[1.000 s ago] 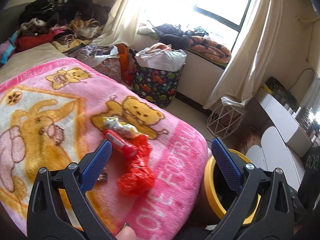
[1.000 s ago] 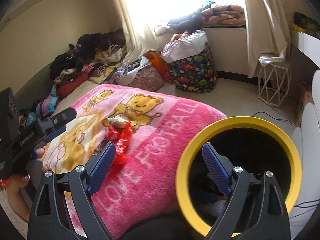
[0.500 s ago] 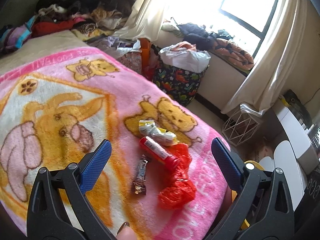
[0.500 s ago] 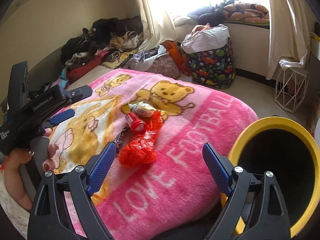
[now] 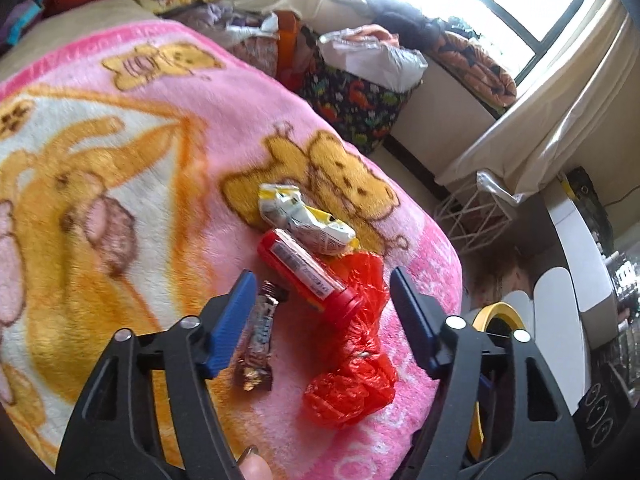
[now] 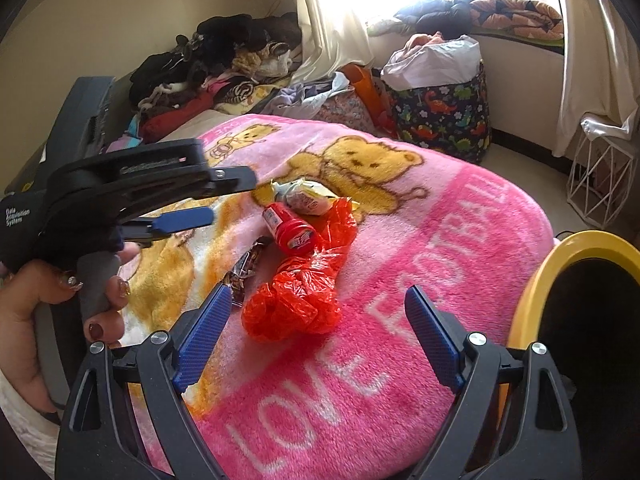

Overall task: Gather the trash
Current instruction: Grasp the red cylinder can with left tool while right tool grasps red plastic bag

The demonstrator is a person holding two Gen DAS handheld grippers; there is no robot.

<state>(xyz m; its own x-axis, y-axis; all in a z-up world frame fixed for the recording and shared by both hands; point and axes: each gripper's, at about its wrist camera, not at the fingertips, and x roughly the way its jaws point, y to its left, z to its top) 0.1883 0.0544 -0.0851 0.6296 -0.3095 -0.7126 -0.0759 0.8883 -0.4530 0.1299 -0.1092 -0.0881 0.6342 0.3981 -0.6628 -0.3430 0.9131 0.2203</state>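
Four pieces of trash lie clustered on the pink blanket [image 5: 172, 132] covering the bed. In the left wrist view, the left gripper [image 5: 322, 316] has its jaws spread wide and holds nothing. The red tube [image 5: 308, 276] lies between the jaws, running from 11 o'clock to 5 o'clock, its cap end nearest the gripper. The candy wrapper [image 5: 258, 344] lies just beside the left jaw, at 9 o'clock from the tube cap. The red plastic bag [image 5: 352, 364] lies at 5 o'clock from the tube, touching it, inside the right jaw. The crumpled yellow-and-white wrapper [image 5: 304, 220] lies at 12 o'clock from the tube, beyond the jaw tips.

In the right wrist view, the right gripper [image 6: 318, 336] is also wide open and empty. The red plastic bag [image 6: 300, 292] lies between its jaws, nearer the left one. The yellow-rimmed bin [image 6: 532, 300] stands at 3 o'clock, beside the bed edge. The left gripper [image 6: 184, 216] shows at 10 o'clock, above the blanket.
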